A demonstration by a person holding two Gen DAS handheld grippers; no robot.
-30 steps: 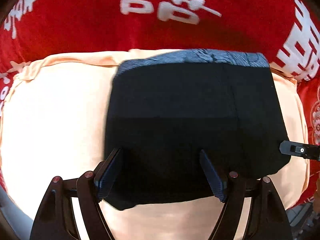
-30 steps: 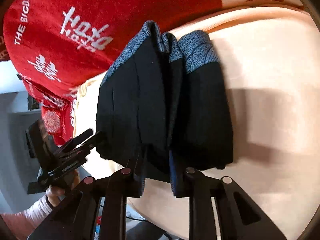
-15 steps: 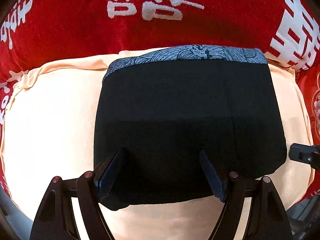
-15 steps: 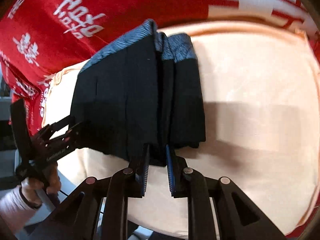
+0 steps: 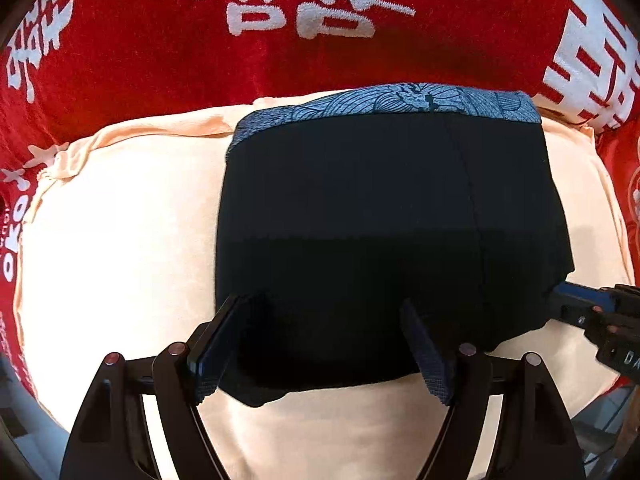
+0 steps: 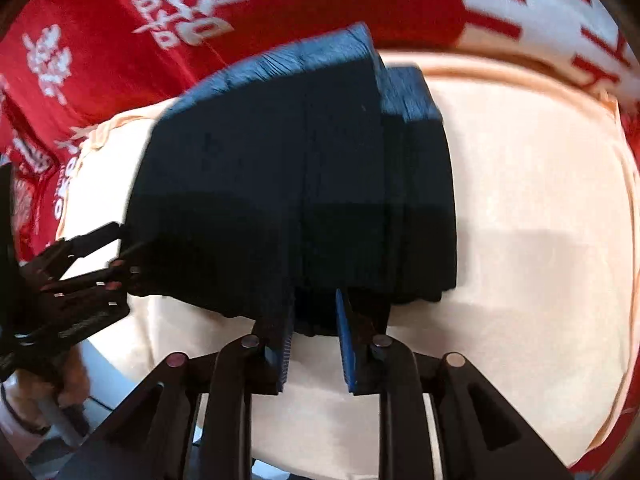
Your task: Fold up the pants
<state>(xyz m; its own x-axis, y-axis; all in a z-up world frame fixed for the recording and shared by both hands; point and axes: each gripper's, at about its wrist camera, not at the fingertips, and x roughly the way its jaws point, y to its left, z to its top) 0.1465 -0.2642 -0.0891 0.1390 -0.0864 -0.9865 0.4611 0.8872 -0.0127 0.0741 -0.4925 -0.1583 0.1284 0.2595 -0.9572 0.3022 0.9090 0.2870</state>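
The pants lie folded into a compact dark block on the peach cloth, which covers the red blanket. They look soft, light and limp, likely to sag, so I would take them by the thick near hem. My left tool is spread wide over that edge, gripping nothing. My right tool is parted at the near hem, apparently released. One pair of pants, two tools.
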